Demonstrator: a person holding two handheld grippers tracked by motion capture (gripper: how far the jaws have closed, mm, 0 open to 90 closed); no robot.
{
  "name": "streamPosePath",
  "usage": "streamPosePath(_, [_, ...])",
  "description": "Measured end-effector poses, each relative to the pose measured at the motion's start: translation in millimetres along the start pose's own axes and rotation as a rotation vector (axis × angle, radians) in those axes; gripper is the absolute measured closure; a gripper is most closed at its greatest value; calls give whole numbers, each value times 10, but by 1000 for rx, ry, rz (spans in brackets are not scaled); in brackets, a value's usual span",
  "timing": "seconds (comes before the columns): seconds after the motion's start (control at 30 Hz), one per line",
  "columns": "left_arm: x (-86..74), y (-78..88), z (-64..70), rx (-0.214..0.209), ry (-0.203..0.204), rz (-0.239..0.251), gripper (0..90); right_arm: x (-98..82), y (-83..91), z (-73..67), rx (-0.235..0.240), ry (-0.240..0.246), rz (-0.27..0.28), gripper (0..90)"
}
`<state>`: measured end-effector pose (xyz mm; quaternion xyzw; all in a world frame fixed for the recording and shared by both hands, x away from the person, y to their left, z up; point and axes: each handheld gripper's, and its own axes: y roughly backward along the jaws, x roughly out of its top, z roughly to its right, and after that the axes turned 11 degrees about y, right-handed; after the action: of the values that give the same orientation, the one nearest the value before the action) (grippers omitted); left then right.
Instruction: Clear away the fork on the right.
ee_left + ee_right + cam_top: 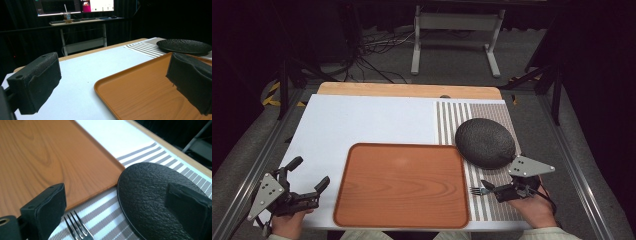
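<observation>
While the fork (pixel 479 190) lies on the striped mat (pixel 492 205) between tray (pixel 402 185) and plate (pixel 485 142), tines toward the tray, it is framed by the right gripper (pixel 490 187), jaws apart, and the left gripper (pixel 309 178) is held open far off.

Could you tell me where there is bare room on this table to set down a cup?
The orange tray lies bare, and so does the white surface behind it, left of the striped mat. The mat is crowded: black plate, fork and right tool.
</observation>
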<state>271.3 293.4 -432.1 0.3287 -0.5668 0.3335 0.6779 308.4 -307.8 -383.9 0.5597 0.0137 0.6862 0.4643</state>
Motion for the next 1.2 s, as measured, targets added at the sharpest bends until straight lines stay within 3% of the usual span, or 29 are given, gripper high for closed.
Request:
streamPosePath(0.23, [-4,-8,11,1,3,-4,1,94,23,103,83,83,-102,60])
streamPosePath(0.43, [-1,-7,20,-2,4,-7,1,133,-3,134,140,184,-241,81])
streamPosePath(0.53, [0,-7,23,-2,0,-5,1,149,-13,142,154,222,-269,83])
streamPosePath(0.7, [1,-8,36,-3,-7,-10,2,181,-58,173,216,293,-349,110])
streamPosePath(1.2, [1,-18,46,-8,-18,-11,2,220,-226,169,352,400,-549,141])
